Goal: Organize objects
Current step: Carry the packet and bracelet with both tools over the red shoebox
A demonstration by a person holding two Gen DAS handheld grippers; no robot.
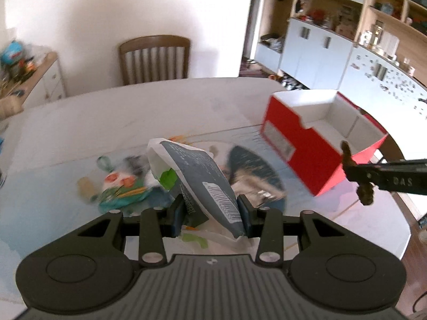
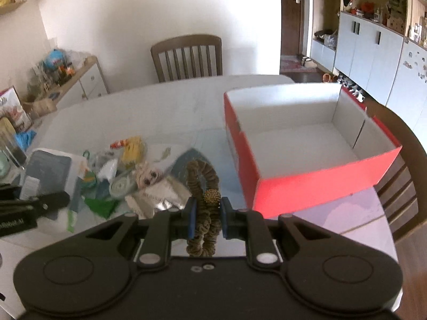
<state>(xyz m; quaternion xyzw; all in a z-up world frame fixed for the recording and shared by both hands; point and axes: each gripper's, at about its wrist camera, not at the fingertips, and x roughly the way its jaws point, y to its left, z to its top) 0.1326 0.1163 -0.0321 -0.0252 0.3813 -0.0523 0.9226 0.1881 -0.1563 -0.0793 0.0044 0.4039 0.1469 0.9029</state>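
Observation:
My left gripper (image 1: 210,209) is shut on a grey and white packet (image 1: 197,170) with a barcode, held tilted above the table. My right gripper (image 2: 206,213) is shut on a brown scrunchie (image 2: 200,176) with a gold bead, which loops up ahead of the pads and hangs below them. An open red box (image 2: 307,189) with a white inside stands to the right on the table, with nothing in it. In the left wrist view the right gripper (image 1: 357,176) and scrunchie (image 1: 364,194) hang in front of the red box (image 1: 293,154). The left gripper (image 2: 53,200) shows at the left edge of the right wrist view.
A pile of small items (image 2: 128,176) lies on the table (image 2: 160,106), among them a cream plush toy (image 2: 146,176) and green wrappers. A wooden chair (image 2: 186,56) stands at the far side, another chair (image 2: 400,186) beside the box. A sideboard (image 2: 80,80) lines the left wall.

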